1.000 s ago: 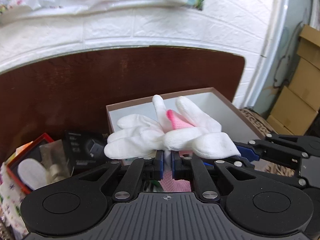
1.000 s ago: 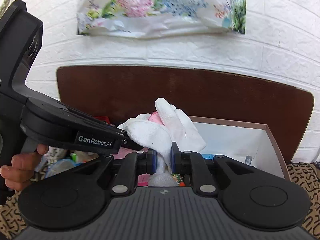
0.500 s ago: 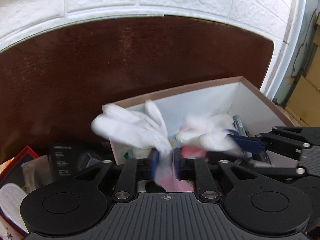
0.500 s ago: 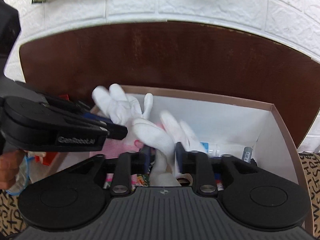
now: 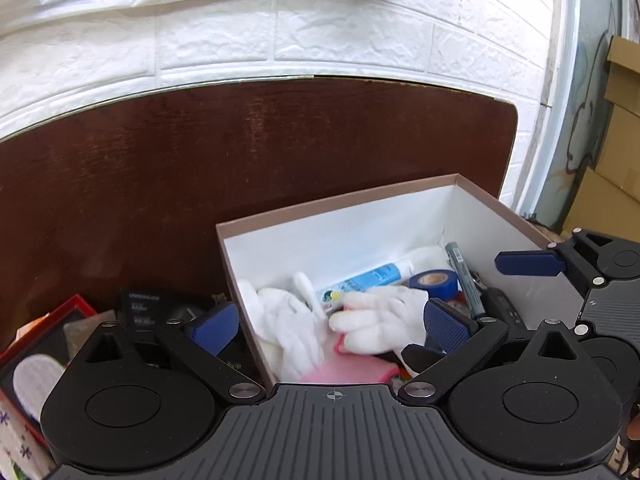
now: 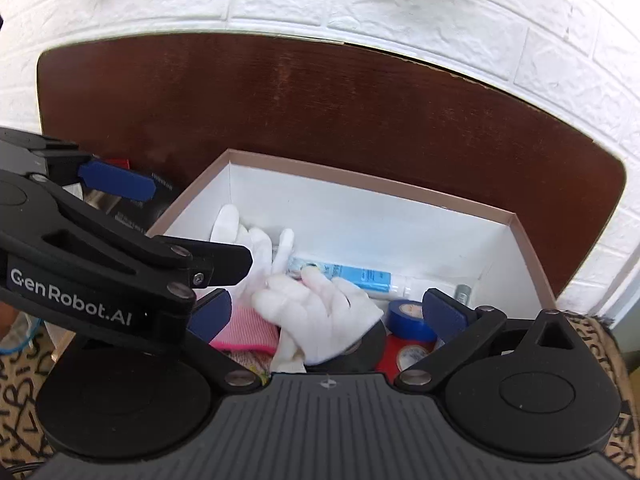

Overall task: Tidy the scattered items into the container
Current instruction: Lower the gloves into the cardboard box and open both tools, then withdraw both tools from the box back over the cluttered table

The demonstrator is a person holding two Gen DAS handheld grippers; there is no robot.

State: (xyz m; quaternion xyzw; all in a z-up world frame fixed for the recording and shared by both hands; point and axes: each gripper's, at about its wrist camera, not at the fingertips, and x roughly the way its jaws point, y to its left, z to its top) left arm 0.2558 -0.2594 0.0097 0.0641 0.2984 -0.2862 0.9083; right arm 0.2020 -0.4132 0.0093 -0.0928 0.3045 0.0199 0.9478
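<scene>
Left gripper point(image 5: 332, 326): jaws are standing wide apart and gripping nothing, blue pads spread either side of the box's left wall.
Right gripper point(image 6: 326, 312): jaws are likewise spread wide and holding nothing, hanging over the near end of the box.
Gloves: two white gloves point(image 5: 376, 320) with pink cuffs are lying loose inside the box; one is sprawling palm-up toward the middle, the other point(image 6: 244, 236) is resting against the left wall with its fingers pointing up.
Box point(image 5: 332, 236): the white-lined, brown-rimmed container is sitting on the dark wooden table point(image 6: 320, 100) against a white brick wall.
Other contents: a blue and white tube point(image 6: 352, 276) is lying along the far wall, with a roll of blue tape point(image 5: 434, 282) just beside it.
Left view only: a grey marker point(image 5: 460, 272) is lying along the right wall, beside a dark object too small to name; outside the box to the left, a black carton point(image 5: 140, 312) and a red-edged box point(image 5: 36, 344) are sitting close together.
Right view only: a red roll point(image 6: 408, 354) is showing below the blue tape, and a patterned cloth point(image 6: 20, 380) is covering the surface at the near corners.
Cross-views: each camera is catching the other gripper, the right one point(image 5: 528, 263) at the box's right edge and the left one point(image 6: 116, 184) over its left edge, both with fingers parted.
</scene>
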